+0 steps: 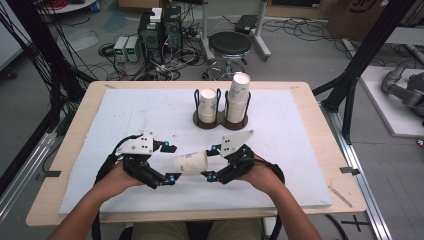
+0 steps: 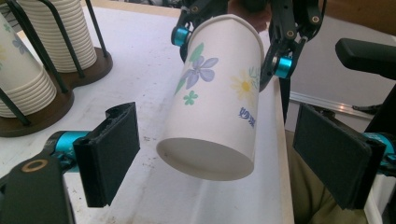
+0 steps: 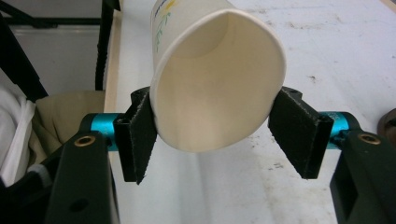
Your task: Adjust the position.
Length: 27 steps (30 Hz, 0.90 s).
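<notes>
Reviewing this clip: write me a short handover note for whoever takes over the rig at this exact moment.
Right tool: shut on the paper cup at its rim end, squeezing the mouth oval; cup held sideways above the white mat, base toward the left tool.
Left tool: open, jaws either side of the cup's base, not touching.
Cup holder at the far side of the mat carries two cup stacks.
Done: one cup is out and held.
Left, as it looks: probably close the left tool on the base to take the cup over; where it goes then is not clear.
</notes>
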Each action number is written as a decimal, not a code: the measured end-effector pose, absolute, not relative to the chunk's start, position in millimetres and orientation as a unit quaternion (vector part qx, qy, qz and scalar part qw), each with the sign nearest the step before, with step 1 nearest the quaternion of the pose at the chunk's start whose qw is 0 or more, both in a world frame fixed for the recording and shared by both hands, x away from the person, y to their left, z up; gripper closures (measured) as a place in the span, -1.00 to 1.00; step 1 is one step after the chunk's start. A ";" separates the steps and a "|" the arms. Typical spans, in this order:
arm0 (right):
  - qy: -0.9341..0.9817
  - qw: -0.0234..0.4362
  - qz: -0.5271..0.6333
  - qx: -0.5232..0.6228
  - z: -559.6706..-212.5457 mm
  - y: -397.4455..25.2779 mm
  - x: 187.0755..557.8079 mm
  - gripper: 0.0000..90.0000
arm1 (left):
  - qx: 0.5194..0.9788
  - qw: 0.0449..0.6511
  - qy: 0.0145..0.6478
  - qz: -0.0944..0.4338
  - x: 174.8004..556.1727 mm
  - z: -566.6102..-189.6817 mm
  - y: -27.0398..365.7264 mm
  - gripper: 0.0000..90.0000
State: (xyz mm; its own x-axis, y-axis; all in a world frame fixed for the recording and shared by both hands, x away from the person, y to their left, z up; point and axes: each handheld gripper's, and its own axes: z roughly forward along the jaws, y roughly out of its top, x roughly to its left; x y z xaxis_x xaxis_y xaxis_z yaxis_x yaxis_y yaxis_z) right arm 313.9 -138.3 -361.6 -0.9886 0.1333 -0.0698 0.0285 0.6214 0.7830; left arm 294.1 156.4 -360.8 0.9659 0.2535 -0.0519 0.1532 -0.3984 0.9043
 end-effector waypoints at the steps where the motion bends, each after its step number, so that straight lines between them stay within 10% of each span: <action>1: 0.901 0.060 0.428 0.041 -359.2 -137.2 314.3 -0.22 | 0.837 0.531 0.123 0.046 294.3 -360.2 155.8 -0.67; 27: 0.954 0.072 0.288 -0.026 -335.0 -99.4 315.3 -0.22 | 0.883 0.456 0.102 0.035 297.9 -360.2 139.3 -0.55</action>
